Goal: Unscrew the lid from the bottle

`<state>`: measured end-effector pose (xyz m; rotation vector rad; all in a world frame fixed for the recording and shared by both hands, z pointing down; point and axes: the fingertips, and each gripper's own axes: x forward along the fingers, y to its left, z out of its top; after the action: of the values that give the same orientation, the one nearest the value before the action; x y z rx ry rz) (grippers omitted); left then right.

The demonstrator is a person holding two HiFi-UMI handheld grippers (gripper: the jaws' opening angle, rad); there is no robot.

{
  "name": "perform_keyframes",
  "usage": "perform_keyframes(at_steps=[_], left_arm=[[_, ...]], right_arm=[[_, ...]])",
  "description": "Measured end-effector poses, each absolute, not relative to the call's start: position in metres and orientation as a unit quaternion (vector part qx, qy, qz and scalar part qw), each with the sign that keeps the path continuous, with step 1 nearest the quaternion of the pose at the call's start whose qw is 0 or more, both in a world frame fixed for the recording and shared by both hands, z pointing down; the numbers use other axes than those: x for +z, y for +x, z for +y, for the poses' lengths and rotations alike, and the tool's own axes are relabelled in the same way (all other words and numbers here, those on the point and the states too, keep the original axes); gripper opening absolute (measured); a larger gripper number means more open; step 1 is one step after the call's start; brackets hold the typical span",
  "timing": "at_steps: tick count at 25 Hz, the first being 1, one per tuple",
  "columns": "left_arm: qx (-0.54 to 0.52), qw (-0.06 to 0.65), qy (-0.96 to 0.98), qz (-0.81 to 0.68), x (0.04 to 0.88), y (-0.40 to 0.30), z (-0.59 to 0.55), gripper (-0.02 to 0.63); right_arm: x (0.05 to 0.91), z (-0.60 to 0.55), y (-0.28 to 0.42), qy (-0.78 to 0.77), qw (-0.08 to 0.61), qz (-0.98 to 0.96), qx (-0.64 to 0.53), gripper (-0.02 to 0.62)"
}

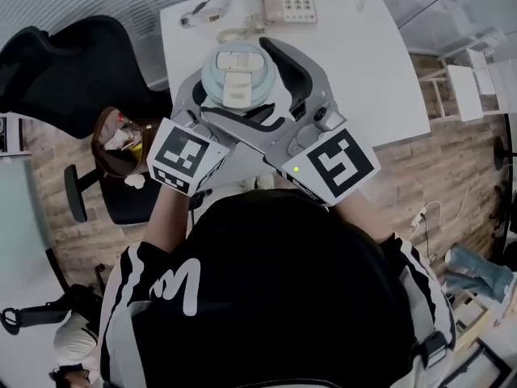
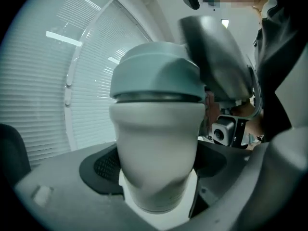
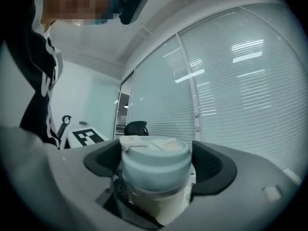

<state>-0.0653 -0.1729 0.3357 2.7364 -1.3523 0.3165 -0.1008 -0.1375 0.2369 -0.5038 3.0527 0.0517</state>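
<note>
Bottle (image 2: 156, 143) is up in open air, near the chest and well clear of the table (image 1: 363, 63), its axis roughly upright. The left gripper (image 2: 156, 182) clamps the pale body. The right gripper (image 3: 155, 172) is closed round the lid (image 1: 238, 75), which looks seated. Any twist runs about that axis, I'd judge, with free room all round.

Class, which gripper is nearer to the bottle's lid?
Right. The right gripper is closed around the lid itself; the left gripper clamps the bottle lower down, on its white body below the lid.
</note>
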Motion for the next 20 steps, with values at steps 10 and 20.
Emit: perform_keyframes(at_steps=[10,20], left_arm=[[0.132,0.037,0.897,-0.42,0.34,-0.06,-0.169,0.428],[0.167,0.029,0.938,-0.302,0.343,-0.039,-0.142,0.428]], right_arm=[[0.242,-0.135,-0.095,-0.117,0.017,0.993,0.014,0.433],[0.239,-0.105,-0.084,0.069,0.02,0.997,0.004,0.432]])
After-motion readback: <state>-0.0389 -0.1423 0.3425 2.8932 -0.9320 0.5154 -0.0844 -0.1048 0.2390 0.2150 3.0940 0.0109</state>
